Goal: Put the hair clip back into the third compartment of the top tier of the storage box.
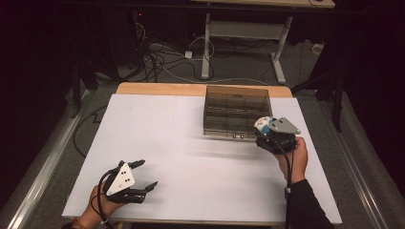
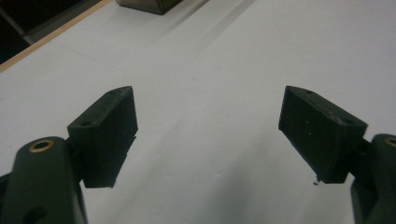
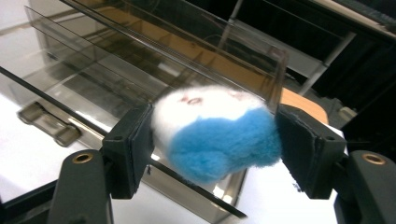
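One fluffy white-and-blue plush toy (image 3: 215, 131)

Plush toy (image 3: 217, 133) is motion-blurred in the right gripper view; its face marks are unreadable, both its sides sit behind the jaw pads, and in the high view it is too small to make out beyond a white-blue blob (image 1: 261, 124). Clear compartment box (image 3: 116, 70) is cut off by the left and top edges there, its dividers smeared, and its contents can't be told in either view. Left gripper (image 2: 208, 135) jaws are cut off at the bottom edge of their own view.
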{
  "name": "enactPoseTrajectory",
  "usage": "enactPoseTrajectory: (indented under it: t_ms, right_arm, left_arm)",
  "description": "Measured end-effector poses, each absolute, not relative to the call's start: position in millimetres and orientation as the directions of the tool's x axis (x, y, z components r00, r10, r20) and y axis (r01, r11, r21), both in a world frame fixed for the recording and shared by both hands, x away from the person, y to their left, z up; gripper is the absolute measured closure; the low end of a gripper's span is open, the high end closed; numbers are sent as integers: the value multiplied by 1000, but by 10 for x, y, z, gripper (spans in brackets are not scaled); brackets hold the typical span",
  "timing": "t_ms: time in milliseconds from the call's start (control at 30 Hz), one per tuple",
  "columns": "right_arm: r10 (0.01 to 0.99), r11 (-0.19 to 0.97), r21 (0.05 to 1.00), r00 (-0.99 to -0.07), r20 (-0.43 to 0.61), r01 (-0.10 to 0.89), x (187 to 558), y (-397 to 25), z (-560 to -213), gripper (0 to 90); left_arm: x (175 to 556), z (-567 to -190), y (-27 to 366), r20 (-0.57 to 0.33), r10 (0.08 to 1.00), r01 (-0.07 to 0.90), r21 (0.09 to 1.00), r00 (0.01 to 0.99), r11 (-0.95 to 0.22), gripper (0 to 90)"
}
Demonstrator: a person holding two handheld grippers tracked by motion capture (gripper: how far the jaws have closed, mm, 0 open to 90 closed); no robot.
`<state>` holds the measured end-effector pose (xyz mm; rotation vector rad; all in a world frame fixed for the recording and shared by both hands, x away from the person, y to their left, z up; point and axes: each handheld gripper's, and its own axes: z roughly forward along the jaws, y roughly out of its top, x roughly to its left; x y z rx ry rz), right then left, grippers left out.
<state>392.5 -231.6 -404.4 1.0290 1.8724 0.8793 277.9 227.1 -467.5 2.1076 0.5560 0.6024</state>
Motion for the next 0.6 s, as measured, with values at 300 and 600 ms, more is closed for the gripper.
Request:
enactPoseTrajectory:
  t_ms: [300, 600]
  right_arm:
    - [872, 427, 847, -392, -293, 318, 3897, -2227, -4018, 341]
    - [880, 425, 861, -351, -320, 279, 3923, -2315, -3897, 521]
  left_arm:
    - [2773, -4679, 2252, 225, 570, 164, 819, 790, -550, 186]
    - [2776, -4687, 2249, 226, 567, 163, 817, 792, -553, 188]
